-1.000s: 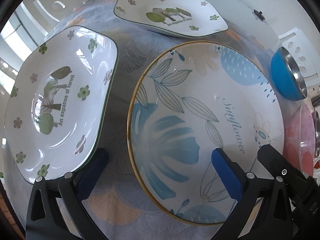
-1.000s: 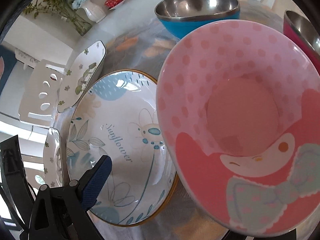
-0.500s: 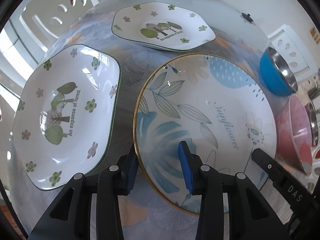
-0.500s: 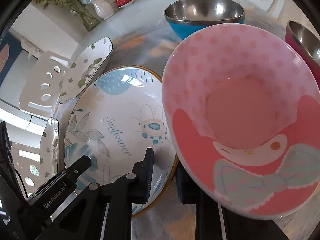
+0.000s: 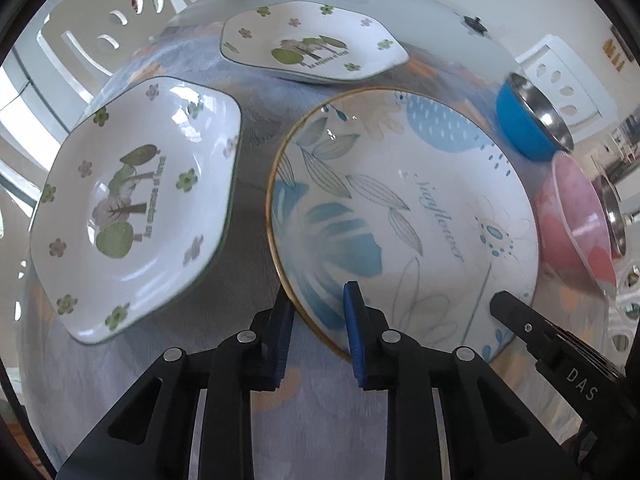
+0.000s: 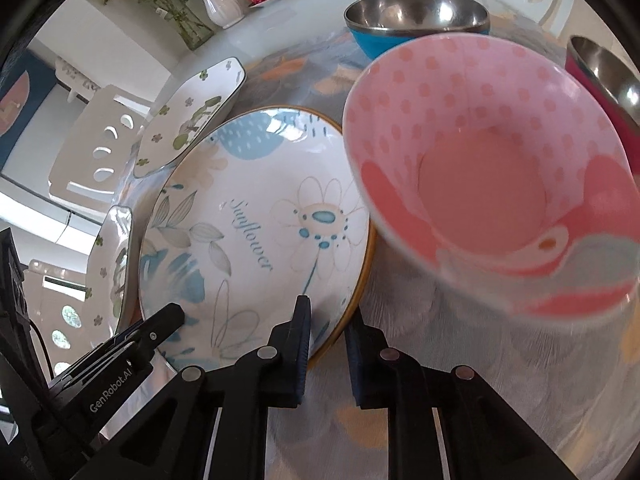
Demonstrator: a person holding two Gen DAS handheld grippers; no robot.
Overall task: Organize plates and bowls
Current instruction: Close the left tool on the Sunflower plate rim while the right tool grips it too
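Sunflower plate (image 5: pixel 404 216), lettering toward pink bowl (image 5: pixel 572 220)

We see a gold-rimmed plate (image 5: pixel 400 216) with blue leaves, green-flowered white dishes (image 5: pixel 136 204), and a pink polka-dot bowl (image 6: pixel 492 168).

Left gripper (image 5: pixel 316 312), right gripper (image 6: pixel 326 326): 2 fingers each, narrowly parted.

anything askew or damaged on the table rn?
No damage or spills visible. One oddity: the pink bowl overlaps the rim of the Sunflower plate and looks tilted. Both the left hand-held gripper and right hand-held gripper straddle that plate's rim.
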